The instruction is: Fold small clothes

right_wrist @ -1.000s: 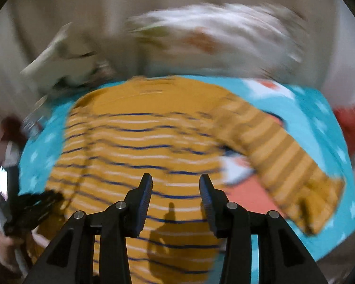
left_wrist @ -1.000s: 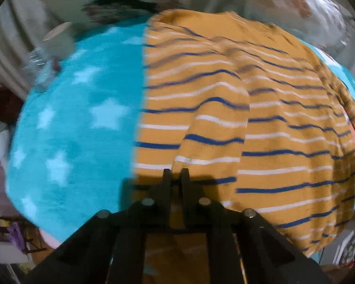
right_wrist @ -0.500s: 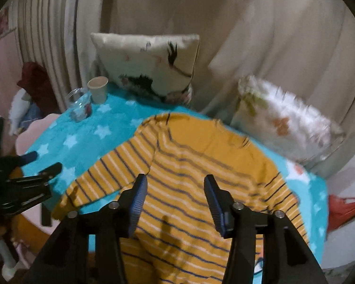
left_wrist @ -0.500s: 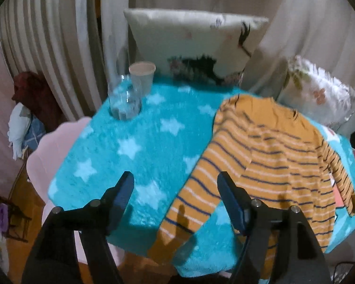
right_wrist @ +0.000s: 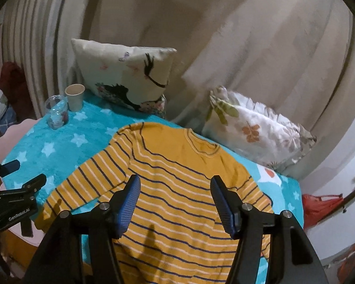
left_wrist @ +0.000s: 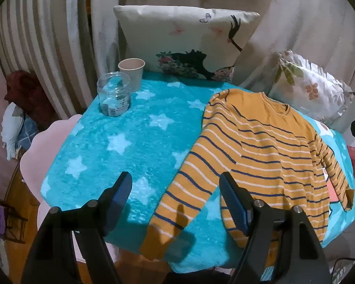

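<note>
you have open turquoise star-patterned blanket (left_wrist: 130, 142) to the left of the mustard striped long-sleeved sweater (left_wrist: 260, 146), with nothing standing on that stretch. at its far left corner a clear glass jar (left_wrist: 113, 97) and a beige paper cup (left_wrist: 132, 73) stand touching or just beside each other. along the back edge a cream cushion with a dark bird print (left_wrist: 187, 40) and a white floral cushion (right_wrist: 258, 130) block the way. both sleeves lie spread outward, the left cuff at the near edge.

Beige curtains (right_wrist: 236, 47) hang behind two pillows (left_wrist: 184, 40).
</note>
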{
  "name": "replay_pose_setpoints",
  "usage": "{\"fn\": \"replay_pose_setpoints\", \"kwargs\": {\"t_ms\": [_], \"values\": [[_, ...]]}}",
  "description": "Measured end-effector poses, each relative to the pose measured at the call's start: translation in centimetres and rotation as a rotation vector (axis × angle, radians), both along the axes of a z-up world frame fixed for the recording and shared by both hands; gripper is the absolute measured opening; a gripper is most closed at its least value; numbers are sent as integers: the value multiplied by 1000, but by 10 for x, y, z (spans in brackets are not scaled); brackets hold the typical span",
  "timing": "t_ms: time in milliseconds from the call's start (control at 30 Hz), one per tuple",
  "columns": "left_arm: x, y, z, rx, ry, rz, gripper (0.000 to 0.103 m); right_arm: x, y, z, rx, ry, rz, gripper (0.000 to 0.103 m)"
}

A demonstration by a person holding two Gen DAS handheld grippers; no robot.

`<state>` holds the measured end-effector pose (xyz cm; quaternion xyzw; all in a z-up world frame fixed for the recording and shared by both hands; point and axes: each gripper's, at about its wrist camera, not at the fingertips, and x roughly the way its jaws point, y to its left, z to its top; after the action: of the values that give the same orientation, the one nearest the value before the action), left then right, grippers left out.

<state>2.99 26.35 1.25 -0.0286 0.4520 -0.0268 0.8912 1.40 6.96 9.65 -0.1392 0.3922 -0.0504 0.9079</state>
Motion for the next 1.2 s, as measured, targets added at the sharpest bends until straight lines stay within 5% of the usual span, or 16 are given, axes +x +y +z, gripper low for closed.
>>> {"fn": "replay_pose_setpoints", "kwargs": {"t_ms": [1200], "values": [[4,-28,-7,14,35,-35,75,3,-31,-18,14,41,-44,69]]}}
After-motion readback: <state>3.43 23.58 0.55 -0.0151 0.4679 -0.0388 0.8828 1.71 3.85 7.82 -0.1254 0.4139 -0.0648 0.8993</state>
